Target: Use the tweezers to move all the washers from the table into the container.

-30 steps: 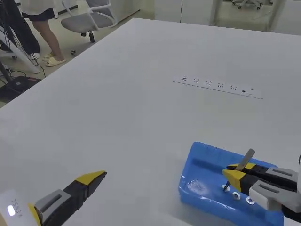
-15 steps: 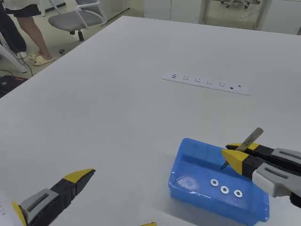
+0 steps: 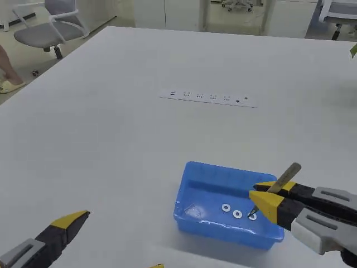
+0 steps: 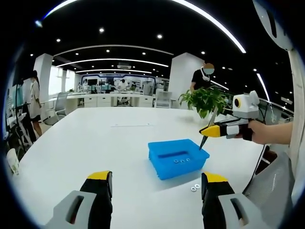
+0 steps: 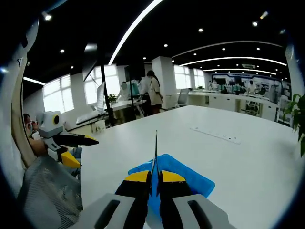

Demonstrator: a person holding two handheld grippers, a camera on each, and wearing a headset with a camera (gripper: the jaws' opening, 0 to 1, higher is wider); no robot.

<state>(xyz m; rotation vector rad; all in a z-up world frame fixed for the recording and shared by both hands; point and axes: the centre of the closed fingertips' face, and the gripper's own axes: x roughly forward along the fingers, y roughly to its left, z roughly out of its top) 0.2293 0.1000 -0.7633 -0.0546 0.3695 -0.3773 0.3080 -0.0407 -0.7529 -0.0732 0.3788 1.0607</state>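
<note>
A blue container (image 3: pixel 192 192) sits on the white table with three washers (image 3: pixel 237 214) inside. My right gripper (image 3: pixel 259 198) is shut on the tweezers (image 3: pixel 284 177), whose tip hangs over the container's right end, by the rightmost washer. In the right gripper view the tweezers (image 5: pixel 156 150) stick out from the shut jaws over the container (image 5: pixel 193 180). My left gripper (image 3: pixel 114 243) is open at the near left, holding nothing. The left gripper view shows the container (image 4: pixel 177 157) and two washers (image 4: pixel 195 187) on the table just in front of it.
A recessed power strip (image 3: pixel 207 97) lies in the table (image 3: pixel 111 128) beyond the container. Office chairs (image 3: pixel 47 30) stand past the far left edge. A potted plant (image 4: pixel 205 100) and people at other desks are in the background.
The tweezers' tip lifted off the washers in the container, then came down by the rightmost one. The left gripper stayed low at the near left. The head camera has shifted.
</note>
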